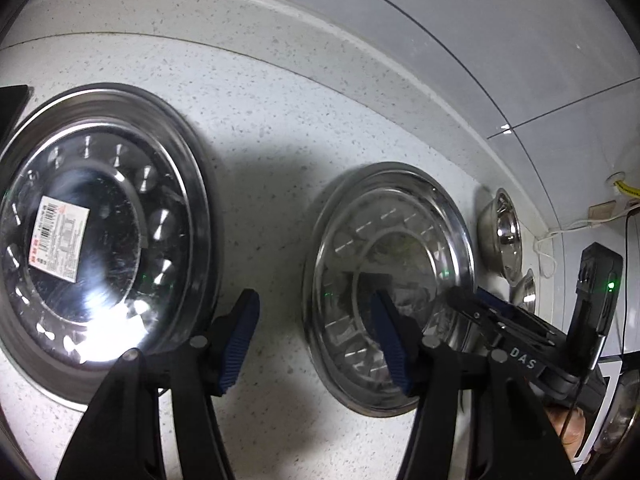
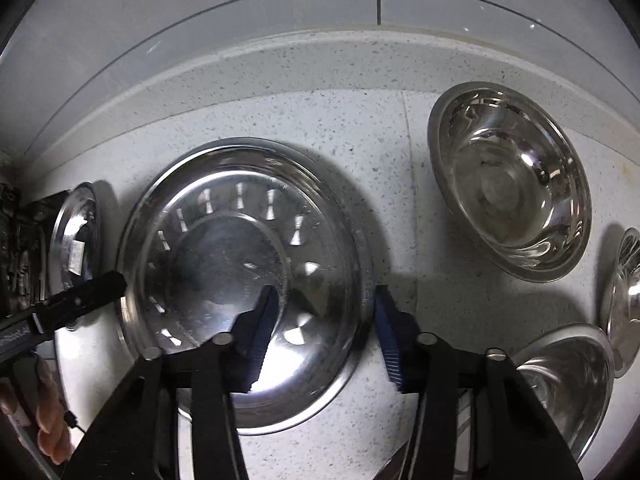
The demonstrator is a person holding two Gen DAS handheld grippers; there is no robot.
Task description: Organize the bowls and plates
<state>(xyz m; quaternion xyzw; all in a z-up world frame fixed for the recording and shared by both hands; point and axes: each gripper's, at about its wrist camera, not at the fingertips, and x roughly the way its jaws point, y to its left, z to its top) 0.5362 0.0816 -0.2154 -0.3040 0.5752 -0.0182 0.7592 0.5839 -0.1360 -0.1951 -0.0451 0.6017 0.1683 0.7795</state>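
Observation:
Two steel plates lie on the speckled counter. The left one (image 1: 96, 240) carries a white label sticker. The other plate (image 1: 388, 288) (image 2: 240, 280) sits between both grippers. My left gripper (image 1: 316, 340) is open and straddles that plate's left rim, one finger on the counter and one over the plate. My right gripper (image 2: 324, 332) is open and straddles the right rim, its blue pads apart from the metal. Steel bowls stand to the right: one upright (image 2: 508, 184), one near my right gripper (image 2: 568, 380), one at the edge (image 2: 624, 300).
A raised counter ledge and tiled wall (image 2: 376, 8) run along the back. A white cable and socket (image 1: 600, 212) sit at the far right. A dark object (image 1: 12, 108) lies at the left edge. A person's hand (image 2: 48, 420) holds the left gripper.

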